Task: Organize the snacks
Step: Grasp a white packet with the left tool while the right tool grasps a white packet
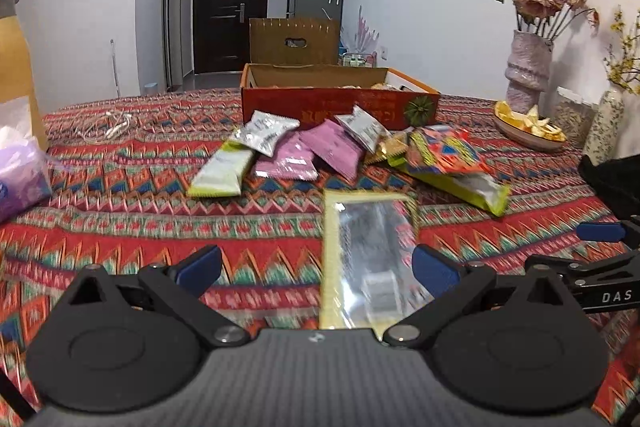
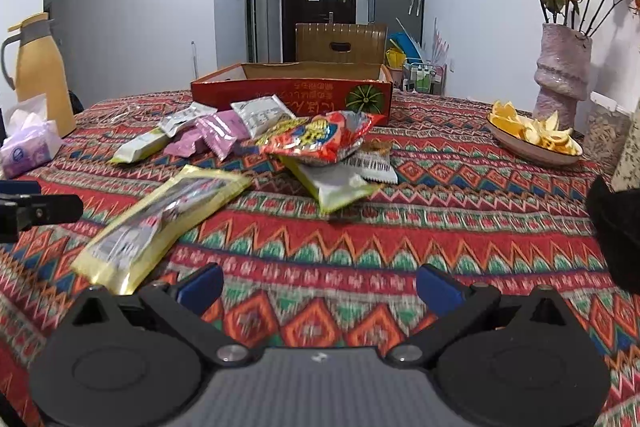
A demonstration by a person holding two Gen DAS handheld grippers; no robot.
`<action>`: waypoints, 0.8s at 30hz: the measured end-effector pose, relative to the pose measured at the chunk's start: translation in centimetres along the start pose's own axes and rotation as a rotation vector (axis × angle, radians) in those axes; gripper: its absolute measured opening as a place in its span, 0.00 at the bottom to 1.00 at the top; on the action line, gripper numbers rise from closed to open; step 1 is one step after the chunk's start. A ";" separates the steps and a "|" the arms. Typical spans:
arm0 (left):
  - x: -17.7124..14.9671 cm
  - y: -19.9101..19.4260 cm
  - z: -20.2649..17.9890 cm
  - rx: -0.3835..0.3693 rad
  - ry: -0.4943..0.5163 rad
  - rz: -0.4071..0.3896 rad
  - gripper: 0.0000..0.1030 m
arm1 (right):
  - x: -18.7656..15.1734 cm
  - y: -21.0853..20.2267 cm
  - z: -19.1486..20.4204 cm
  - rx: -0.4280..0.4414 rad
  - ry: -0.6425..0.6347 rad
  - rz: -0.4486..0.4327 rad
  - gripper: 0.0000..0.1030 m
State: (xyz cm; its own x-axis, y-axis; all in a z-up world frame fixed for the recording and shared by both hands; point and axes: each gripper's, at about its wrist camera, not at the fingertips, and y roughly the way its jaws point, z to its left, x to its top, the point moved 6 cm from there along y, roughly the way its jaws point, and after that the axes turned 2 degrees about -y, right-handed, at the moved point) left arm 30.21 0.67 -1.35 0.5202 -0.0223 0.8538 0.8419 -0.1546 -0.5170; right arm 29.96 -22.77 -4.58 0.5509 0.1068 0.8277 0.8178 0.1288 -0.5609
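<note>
While both tools hang over the patterned table (image 2: 440, 211), the details read as follows.
Left tool (image 1: 316, 265): jaws spread wide, nothing gripped; the yellow-edged packet (image 1: 368, 259) lies between them, its near end cut off by the tool body.
Right tool (image 2: 320, 285): jaws wide apart, empty, over bare cloth.
Snack pile (image 1: 320, 151): centre frame, just before the red box (image 1: 340, 107).
Hard to read: packet print, blurred.
Right view only: yellow jug (image 2: 40, 71), upper left.

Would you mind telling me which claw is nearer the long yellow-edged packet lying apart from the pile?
Left. The left claw is open around the packet; the right claw sits open off to its right.
</note>
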 end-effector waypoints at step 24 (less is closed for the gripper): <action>10.2 21.3 6.2 -0.096 0.059 0.080 0.71 | 16.7 18.0 2.1 0.277 0.245 0.092 0.71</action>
State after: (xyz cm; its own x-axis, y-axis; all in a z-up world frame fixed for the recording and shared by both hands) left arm 54.30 3.31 -4.03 0.5739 -0.0957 0.8133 0.7788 -0.2433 -0.5781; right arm 53.48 -16.56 -0.88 0.6710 -0.1040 0.7341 0.7053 0.3950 -0.5887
